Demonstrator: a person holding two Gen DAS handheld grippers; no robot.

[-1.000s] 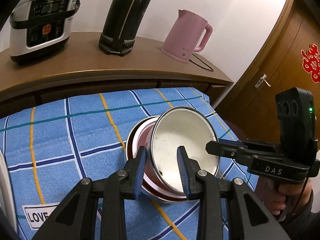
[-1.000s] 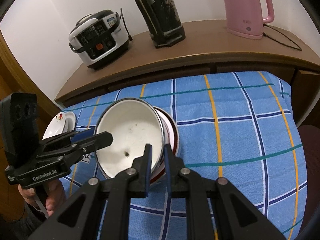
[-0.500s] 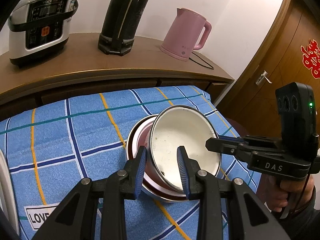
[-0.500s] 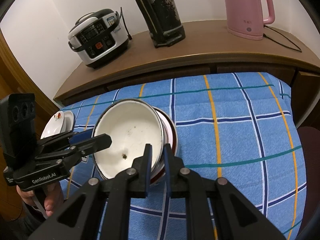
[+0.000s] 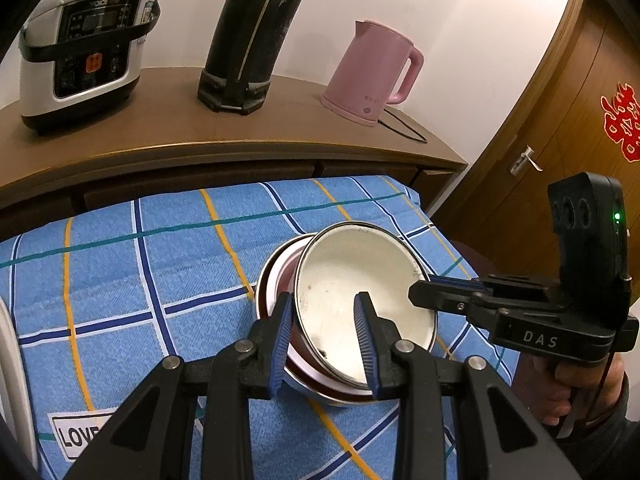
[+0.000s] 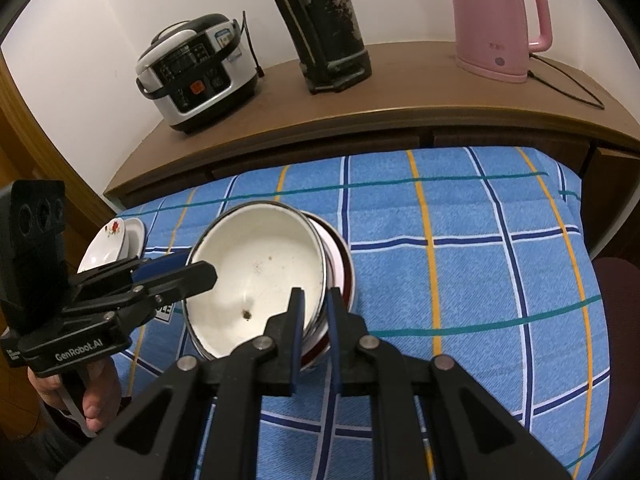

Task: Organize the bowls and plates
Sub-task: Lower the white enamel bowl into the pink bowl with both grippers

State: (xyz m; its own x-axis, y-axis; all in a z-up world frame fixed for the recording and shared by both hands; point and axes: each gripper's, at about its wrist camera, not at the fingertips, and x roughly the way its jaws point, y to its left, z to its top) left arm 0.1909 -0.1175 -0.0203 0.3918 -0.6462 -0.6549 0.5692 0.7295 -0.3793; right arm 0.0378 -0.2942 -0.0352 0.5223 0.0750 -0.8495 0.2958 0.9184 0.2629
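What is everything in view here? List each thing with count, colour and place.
bowl: 1, white inside with a metal rim, tilted, nested in the stack on the cloth, gripped from both sides
lower bowls: at least 2, red and white, stacked under it
small dish: 1, white with a red flower, at the cloth's left edge
tablecloth: 1, blue check
rice cooker: 1, white and black, on the sideboard
flask: 1, black, sideboard middle
kettle: 1, pink, sideboard right
door: 1, brown, far right
left gripper: jaws clamp the bowl's rim
right gripper: jaws clamp the opposite rim

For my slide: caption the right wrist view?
Both grippers, right and left, clamp opposite rims of a white enamel bowl.
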